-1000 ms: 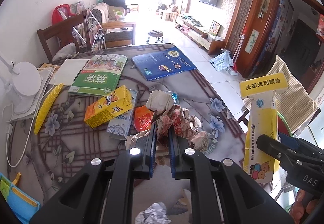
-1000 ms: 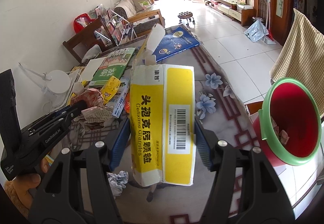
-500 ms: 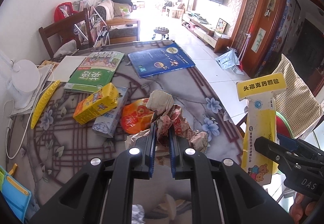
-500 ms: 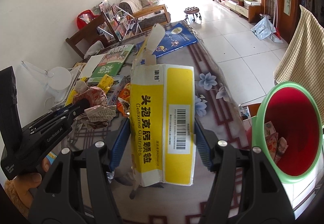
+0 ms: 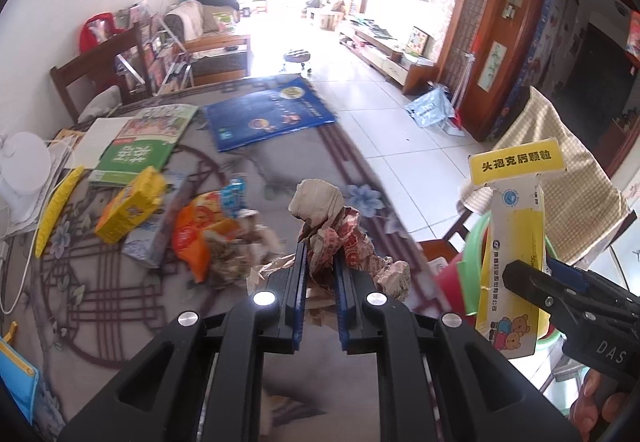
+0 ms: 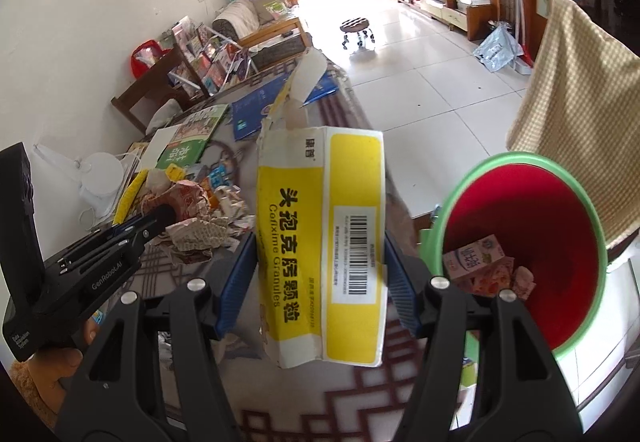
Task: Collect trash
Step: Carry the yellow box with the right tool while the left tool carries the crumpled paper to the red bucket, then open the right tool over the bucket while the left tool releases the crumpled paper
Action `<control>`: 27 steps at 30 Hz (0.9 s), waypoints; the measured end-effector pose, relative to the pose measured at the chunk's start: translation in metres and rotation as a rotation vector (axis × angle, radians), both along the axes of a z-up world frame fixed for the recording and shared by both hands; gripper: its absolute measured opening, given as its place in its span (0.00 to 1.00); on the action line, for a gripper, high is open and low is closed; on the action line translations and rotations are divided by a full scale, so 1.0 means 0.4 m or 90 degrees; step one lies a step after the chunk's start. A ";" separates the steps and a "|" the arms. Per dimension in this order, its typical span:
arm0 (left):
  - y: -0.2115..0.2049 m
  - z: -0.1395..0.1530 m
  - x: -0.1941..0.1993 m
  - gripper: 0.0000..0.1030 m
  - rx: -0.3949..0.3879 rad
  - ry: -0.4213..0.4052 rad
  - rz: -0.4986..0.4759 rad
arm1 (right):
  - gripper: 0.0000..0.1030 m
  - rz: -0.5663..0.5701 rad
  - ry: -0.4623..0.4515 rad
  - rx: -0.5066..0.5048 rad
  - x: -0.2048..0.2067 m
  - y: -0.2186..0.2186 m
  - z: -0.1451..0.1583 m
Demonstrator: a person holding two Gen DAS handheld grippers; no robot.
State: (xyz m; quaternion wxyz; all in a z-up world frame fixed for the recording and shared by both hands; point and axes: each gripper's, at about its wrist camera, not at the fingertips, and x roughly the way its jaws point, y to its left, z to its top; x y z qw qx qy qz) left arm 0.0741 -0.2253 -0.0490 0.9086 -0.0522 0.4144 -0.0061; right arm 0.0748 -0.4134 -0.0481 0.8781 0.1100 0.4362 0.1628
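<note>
Looking along the left gripper (image 5: 320, 282), its blue pads clench one wad of crumpled paper (image 5: 332, 238), lifted over the right edge of the tabletop (image 5: 100, 302). Compared with a second ago, the wad and gripper have slid toward that edge, and the bin (image 5: 464, 274) now shows beside them, so the drop looks close. Three loose wrappers or cartons and two books remain on the tabletop.

Looking along the right gripper (image 6: 320, 282), it grasps one yellow medicine box (image 6: 320, 242) upright, its torn flap up. The red bin (image 6: 520, 242) with its green rim now sits nearer, mouth open, one pink carton inside; the box hangs just left of it.
</note>
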 end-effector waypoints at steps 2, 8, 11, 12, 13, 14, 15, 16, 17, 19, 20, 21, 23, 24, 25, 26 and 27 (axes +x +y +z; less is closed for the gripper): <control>-0.042 0.001 0.008 0.13 -0.002 0.001 -0.017 | 0.58 -0.022 0.000 0.001 -0.003 -0.050 -0.003; -0.179 -0.002 0.034 0.13 -0.016 0.009 -0.083 | 0.58 -0.095 0.009 -0.002 -0.015 -0.198 -0.017; -0.248 -0.012 0.050 0.13 -0.022 0.020 -0.118 | 0.58 -0.129 0.014 -0.006 -0.023 -0.267 -0.026; -0.270 -0.014 0.057 0.13 -0.024 0.023 -0.129 | 0.58 -0.139 0.015 -0.007 -0.025 -0.283 -0.029; -0.297 -0.016 0.064 0.13 -0.028 0.026 -0.143 | 0.58 -0.151 0.018 -0.009 -0.027 -0.306 -0.033; -0.320 -0.020 0.071 0.13 -0.030 0.030 -0.155 | 0.58 -0.162 0.021 -0.010 -0.028 -0.327 -0.037; -0.340 -0.023 0.076 0.13 -0.033 0.034 -0.166 | 0.58 -0.171 0.023 -0.012 -0.029 -0.344 -0.040; -0.364 -0.025 0.082 0.13 -0.038 0.038 -0.180 | 0.58 -0.180 0.025 -0.015 -0.029 -0.357 -0.042; -0.381 -0.028 0.088 0.13 -0.041 0.041 -0.191 | 0.58 -0.190 0.028 -0.017 -0.029 -0.375 -0.045; -0.422 -0.033 0.099 0.13 -0.045 0.050 -0.216 | 0.58 -0.204 0.032 -0.019 -0.030 -0.404 -0.051; -0.442 -0.035 0.103 0.13 -0.048 0.054 -0.227 | 0.58 -0.210 0.033 -0.020 -0.030 -0.415 -0.053; -0.452 -0.035 0.106 0.13 -0.051 0.054 -0.233 | 0.58 -0.214 0.035 -0.022 -0.030 -0.424 -0.055; -0.482 -0.037 0.112 0.13 -0.057 0.055 -0.249 | 0.58 -0.222 0.037 -0.026 -0.028 -0.439 -0.057; -0.493 -0.040 0.117 0.16 -0.057 0.056 -0.255 | 0.58 -0.226 0.039 -0.027 -0.026 -0.453 -0.058; -0.506 -0.043 0.121 0.16 -0.057 0.057 -0.261 | 0.59 -0.229 0.040 -0.027 -0.025 -0.458 -0.059; -0.516 -0.045 0.125 0.20 -0.057 0.059 -0.263 | 0.59 -0.233 0.042 -0.027 -0.023 -0.466 -0.062; -0.520 -0.045 0.128 0.43 -0.053 0.059 -0.260 | 0.59 -0.235 0.043 -0.027 -0.024 -0.473 -0.065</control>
